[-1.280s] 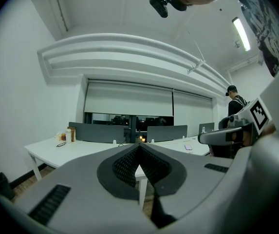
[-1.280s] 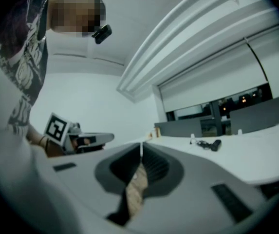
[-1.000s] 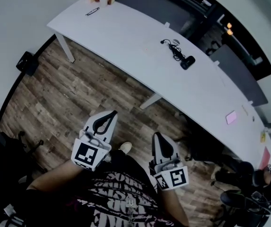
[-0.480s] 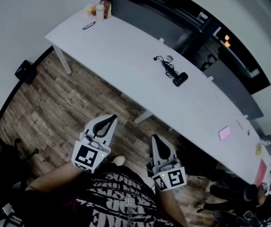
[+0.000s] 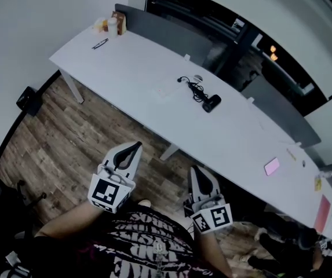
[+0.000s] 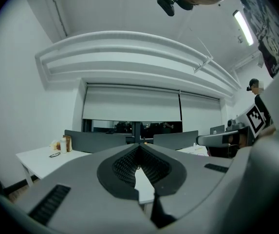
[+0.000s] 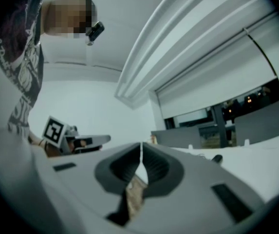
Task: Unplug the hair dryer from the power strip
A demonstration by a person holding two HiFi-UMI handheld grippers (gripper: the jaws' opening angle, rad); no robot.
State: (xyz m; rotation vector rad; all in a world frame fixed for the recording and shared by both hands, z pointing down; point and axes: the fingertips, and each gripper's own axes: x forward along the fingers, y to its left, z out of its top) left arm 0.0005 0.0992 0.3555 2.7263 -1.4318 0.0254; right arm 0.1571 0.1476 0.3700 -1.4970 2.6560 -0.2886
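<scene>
A black hair dryer [image 5: 211, 102] lies on the long white table [image 5: 137, 62], far ahead of both grippers. Its black cord [image 5: 191, 86] curls away to its left. A flat white shape [image 5: 167, 90] next to the cord could be the power strip; I cannot tell whether the plug is in it. My left gripper [image 5: 135, 145] is held level above the wooden floor, short of the table, jaws shut and empty. My right gripper [image 5: 194, 168] is beside it, also shut on nothing. In the right gripper view the dryer [image 7: 217, 158] shows as a small dark shape beyond the shut jaws [image 7: 140, 145].
A bottle and a box [image 5: 112, 25] stand at the table's far left end, with glasses [image 5: 99, 43] nearby. A pink note [image 5: 272, 166] lies to the right. Grey partitions [image 5: 166, 30] back the table. A black box [image 5: 28, 100] sits on the floor at left, and chairs [image 5: 293, 242] stand at lower right.
Both grippers have moved forward toward the table, still shut. The dryer and the table now sit lower and further left in the head view.
</scene>
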